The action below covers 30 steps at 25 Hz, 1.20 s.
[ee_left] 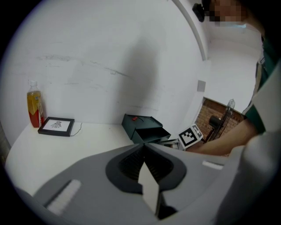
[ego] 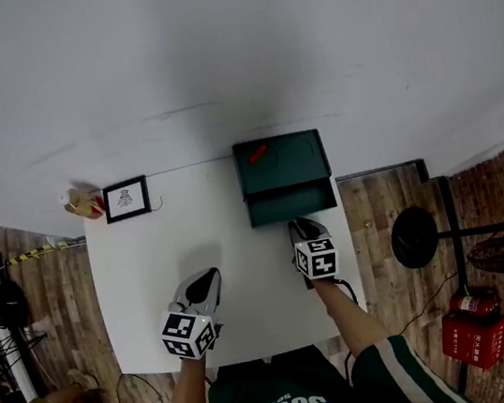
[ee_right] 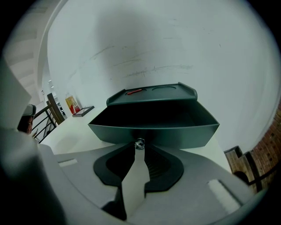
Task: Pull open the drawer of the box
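A dark green box [ego: 281,161] stands at the far right of the white table [ego: 152,287], with a small red piece [ego: 257,154] on its lid. Its drawer [ego: 292,202] is pulled out toward me and looks empty inside [ee_right: 153,118]. My right gripper [ego: 299,223] is at the drawer's front, its tips closed on the small metal knob [ee_right: 139,143]. My left gripper [ego: 209,277] hovers over the table's middle, apart from the box, its jaws shut with nothing in them. The left gripper view shows the box [ee_left: 140,123] and the right gripper's marker cube [ee_left: 189,137].
A black picture frame [ego: 126,199] lies at the table's far left, with a bottle of orange drink [ego: 82,204] beside it. A white wall runs behind the table. To the right, off the table, stand a fan [ego: 419,236] and a red container [ego: 471,327].
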{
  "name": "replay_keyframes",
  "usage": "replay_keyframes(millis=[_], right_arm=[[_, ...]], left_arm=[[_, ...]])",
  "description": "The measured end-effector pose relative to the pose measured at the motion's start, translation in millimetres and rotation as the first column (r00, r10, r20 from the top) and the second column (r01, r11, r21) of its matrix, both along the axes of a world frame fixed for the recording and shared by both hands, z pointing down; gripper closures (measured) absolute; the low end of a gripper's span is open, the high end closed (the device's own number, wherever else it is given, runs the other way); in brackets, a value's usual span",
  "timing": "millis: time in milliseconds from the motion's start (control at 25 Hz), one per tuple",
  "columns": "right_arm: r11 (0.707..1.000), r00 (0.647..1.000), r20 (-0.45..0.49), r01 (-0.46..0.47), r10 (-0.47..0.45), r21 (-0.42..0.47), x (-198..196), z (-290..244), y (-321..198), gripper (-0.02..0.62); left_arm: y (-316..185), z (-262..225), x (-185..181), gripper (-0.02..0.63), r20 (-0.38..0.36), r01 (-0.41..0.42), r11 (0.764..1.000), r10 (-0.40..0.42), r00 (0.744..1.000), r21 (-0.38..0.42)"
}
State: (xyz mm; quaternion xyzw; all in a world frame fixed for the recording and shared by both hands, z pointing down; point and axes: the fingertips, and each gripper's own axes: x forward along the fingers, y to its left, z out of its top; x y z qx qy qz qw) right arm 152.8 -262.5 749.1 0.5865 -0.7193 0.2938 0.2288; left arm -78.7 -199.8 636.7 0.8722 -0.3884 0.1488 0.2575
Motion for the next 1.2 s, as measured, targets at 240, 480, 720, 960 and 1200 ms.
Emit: replay_keyframes(millis=[240,480,720,960,1200], right_arm=[[1.0,1.0,-0.001,0.006,-0.006,-0.004,-2,3,17,0.525],[1.0,1.0,0.011,-0.002,0.002,-0.024,-1,5,27,0.525],[1.0,1.0,0.02,0.014,-0.014,-0.022,-2,7,36,0.525],[0.997,0.999,0.01,0.037,-0.036,-0.07,-4,8,59,0.525],[1.0,0.999,0.023,0.024,-0.024,0.002,-2,-25,69,0.592]], left_arm=[[8,-6,5,0.554,-0.013,-0.003,1.0,0.003,1.0,0.006],[15,-12,6,0.554,-0.02,0.001,1.0,-0.001,1.0,0.011],[19,-16,3,0.554,-0.017,0.008,1.0,-0.008,1.0,0.022],[24,-22,2,0.554,-0.017,0.016,0.999,-0.016,1.0,0.04],[16,-39,-1,0.554,-0.017,0.029,0.996,-0.028,0.999,0.088]])
